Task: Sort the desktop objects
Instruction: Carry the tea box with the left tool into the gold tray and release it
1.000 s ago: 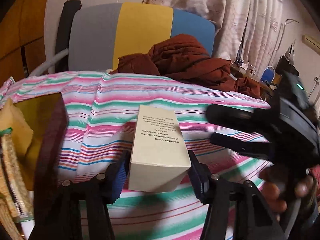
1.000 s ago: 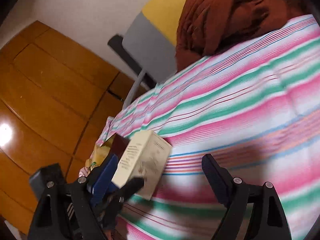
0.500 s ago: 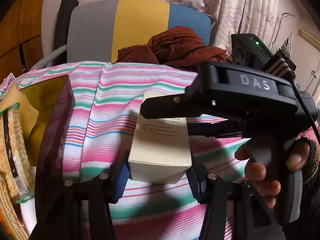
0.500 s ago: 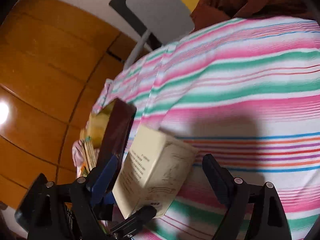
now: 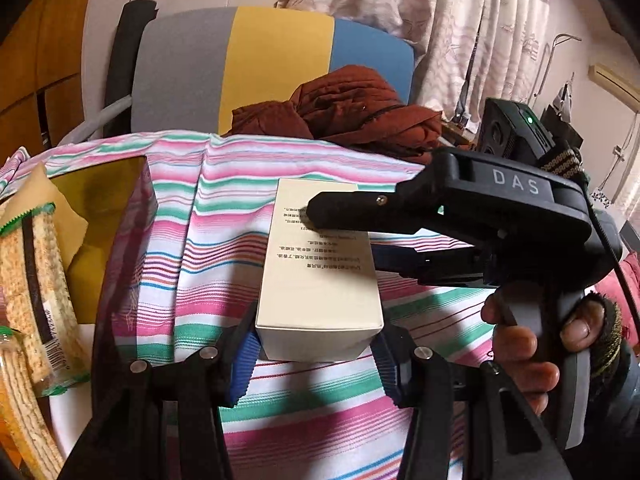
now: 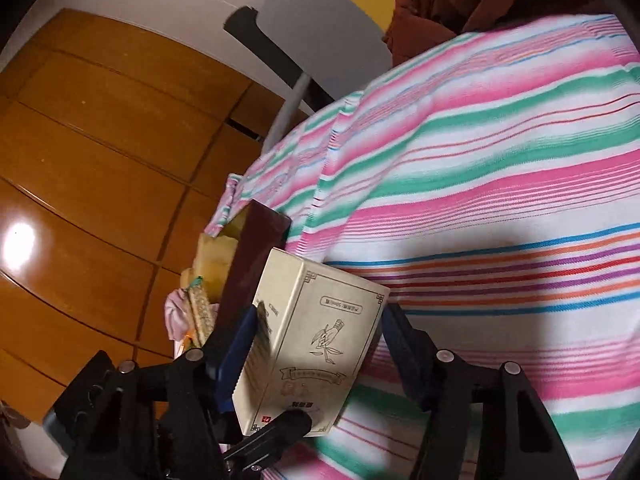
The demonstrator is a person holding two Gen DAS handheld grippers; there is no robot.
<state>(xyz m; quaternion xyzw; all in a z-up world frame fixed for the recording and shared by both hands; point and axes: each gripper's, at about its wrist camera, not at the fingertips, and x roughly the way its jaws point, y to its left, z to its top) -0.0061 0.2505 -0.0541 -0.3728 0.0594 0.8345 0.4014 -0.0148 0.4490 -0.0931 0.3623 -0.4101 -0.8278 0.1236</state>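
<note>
A cream cardboard box (image 5: 320, 280) with printed text hangs just above the striped tablecloth (image 5: 192, 240). My left gripper (image 5: 316, 356) is shut on its near end, blue pads pressing both sides. My right gripper (image 5: 352, 236) comes in from the right, held by a hand (image 5: 520, 344), one finger across the box's top. In the right wrist view the box (image 6: 320, 336) sits between the right gripper's (image 6: 316, 344) closing jaws, with both pads touching its sides. A left finger (image 6: 280, 428) shows below it.
A dark open-topped container (image 5: 120, 248) with a yellow inside stands at the left, with wrapped snack packs (image 5: 36, 280) beside it. Behind the table are a grey, yellow and blue chair back (image 5: 276, 60), a rust-red garment (image 5: 352, 116), curtains and wooden cabinets (image 6: 100, 140).
My right gripper swung in from the right over the box, and its jaws narrowed onto it. The left gripper kept its hold and shifted slightly with the box.
</note>
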